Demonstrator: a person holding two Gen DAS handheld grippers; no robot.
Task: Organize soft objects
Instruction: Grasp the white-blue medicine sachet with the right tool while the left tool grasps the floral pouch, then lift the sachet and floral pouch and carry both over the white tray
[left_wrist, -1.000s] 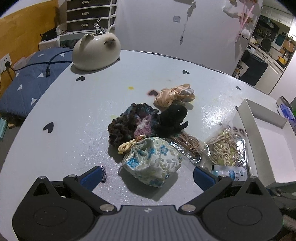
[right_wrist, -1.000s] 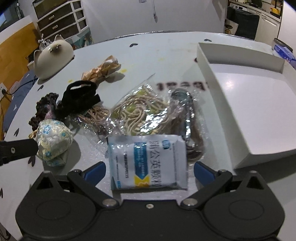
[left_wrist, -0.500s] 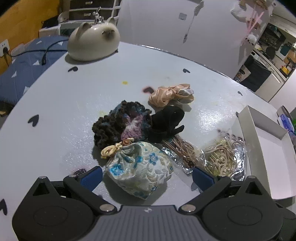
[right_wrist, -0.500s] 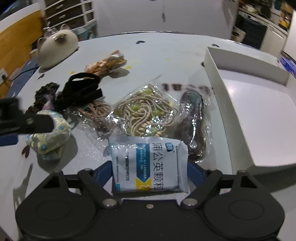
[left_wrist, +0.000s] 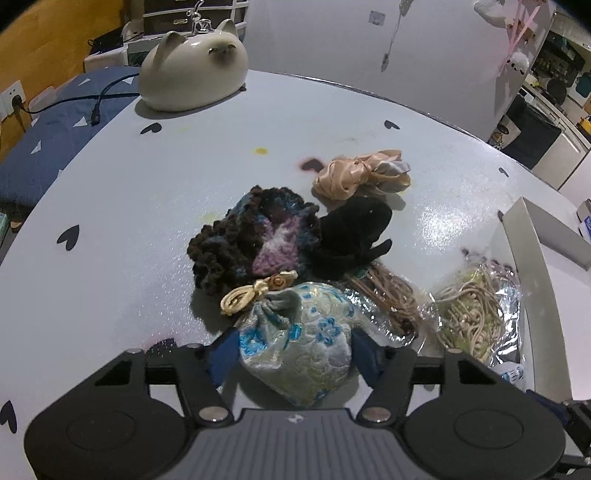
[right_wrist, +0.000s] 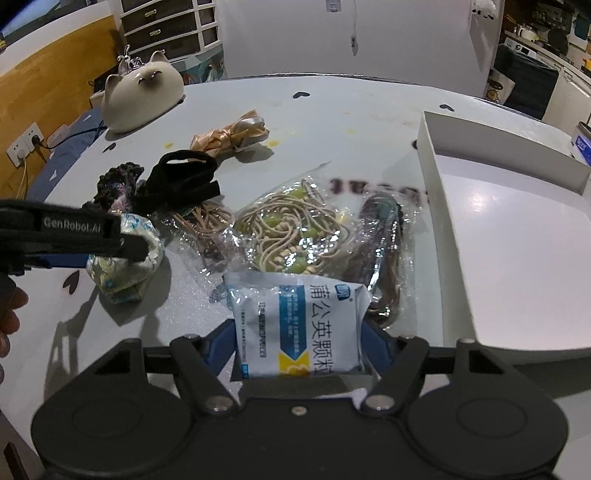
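Pouch (left_wrist: 295, 343) between left claw (left_wrist: 293, 350) pads, knotted neck pointing far-left.

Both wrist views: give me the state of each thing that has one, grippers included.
Left gripper: jaws just closed in, pads against the brocade pouch.
Right gripper: jaws just closed in, pads against the sachet.
Brocade pouch: drawstring tied shut, on the table.
Sachet: sealed, edges bowed up.
White box: open, nothing in the part seen.
Bead-cord bag: clear, closed, lying flat.
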